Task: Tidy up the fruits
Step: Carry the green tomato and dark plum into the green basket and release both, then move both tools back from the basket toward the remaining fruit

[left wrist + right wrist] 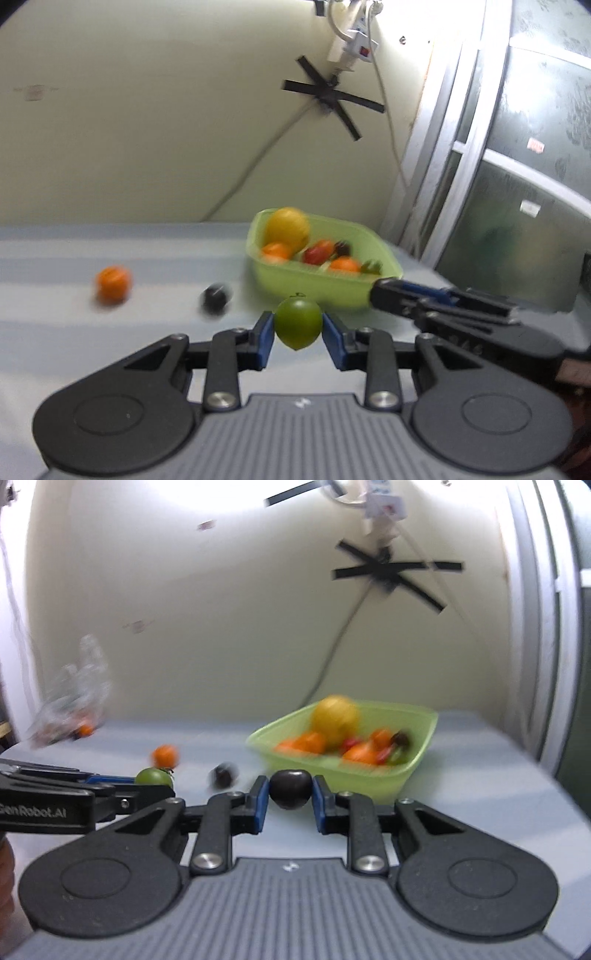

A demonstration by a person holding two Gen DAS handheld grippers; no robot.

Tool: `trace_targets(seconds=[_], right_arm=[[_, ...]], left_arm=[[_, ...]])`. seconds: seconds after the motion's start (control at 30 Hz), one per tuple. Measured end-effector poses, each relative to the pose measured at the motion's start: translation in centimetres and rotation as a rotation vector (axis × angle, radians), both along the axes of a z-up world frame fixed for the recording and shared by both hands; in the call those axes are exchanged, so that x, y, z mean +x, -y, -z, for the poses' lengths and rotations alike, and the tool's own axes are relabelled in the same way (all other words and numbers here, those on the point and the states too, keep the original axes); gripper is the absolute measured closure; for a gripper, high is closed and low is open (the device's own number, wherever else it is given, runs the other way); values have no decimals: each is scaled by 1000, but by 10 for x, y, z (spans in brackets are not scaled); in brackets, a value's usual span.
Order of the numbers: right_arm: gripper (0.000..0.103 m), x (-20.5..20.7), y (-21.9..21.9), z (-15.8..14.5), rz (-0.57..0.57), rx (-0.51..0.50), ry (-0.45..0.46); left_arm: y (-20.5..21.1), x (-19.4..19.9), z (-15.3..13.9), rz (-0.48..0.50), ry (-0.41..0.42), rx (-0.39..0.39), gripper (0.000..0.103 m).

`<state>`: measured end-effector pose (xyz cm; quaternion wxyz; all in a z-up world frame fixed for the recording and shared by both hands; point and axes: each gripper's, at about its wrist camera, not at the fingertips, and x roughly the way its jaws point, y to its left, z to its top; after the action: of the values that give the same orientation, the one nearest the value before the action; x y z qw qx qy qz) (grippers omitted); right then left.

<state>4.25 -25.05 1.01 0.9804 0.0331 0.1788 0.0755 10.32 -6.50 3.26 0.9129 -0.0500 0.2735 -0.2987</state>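
Observation:
My left gripper [298, 325] is shut on a small green fruit [298, 323], held above the table just in front of the green tub [328, 288]. My right gripper [290, 789] is shut on a dark purple fruit [290, 788], also lifted, close to the tub [369, 779]. The tub holds a large yellow fruit [288, 228], oranges and several small red and dark fruits. An orange [113, 283] and a dark fruit [216, 297] lie loose on the table to the left. The right gripper shows in the left wrist view at right [380, 295]; the left one [162, 794] shows with its green fruit [153, 776] at the left of the right wrist view.
A pale table [55, 332] runs to a cream wall with taped cables [332, 92]. A clear plastic bag [74, 698] with an orange inside lies at the far left. A grey door frame [461, 147] stands at the right.

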Motion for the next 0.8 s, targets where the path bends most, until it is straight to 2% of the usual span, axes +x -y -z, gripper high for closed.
trace_targets(seconds=[0.2,0.4,0.47,0.53,0.57,0.7,0.8], right_arm=[[75,44,24,4,68,22,7],[74,50,28,12,85,-7,30],[71,49,26,13,87,-29,38],[57,43,22,14,109,-56,62],[55,42,22,14,126,-73,82],[54,31,25,11,138,-59,137],[54,22,28,10,152,-40,167]], left_arm=[[42,71,0,61,-110,-59,74],[68,112,14,87,-189,-66,74],[74,116,19,89,-199,-69,72],[76,115,18,81,-195,-70,67],[75,115,17,82,-195,-75,63],[56,102,4,60,-150,-94,62],[20,83,-8,13,-99,-122,62]])
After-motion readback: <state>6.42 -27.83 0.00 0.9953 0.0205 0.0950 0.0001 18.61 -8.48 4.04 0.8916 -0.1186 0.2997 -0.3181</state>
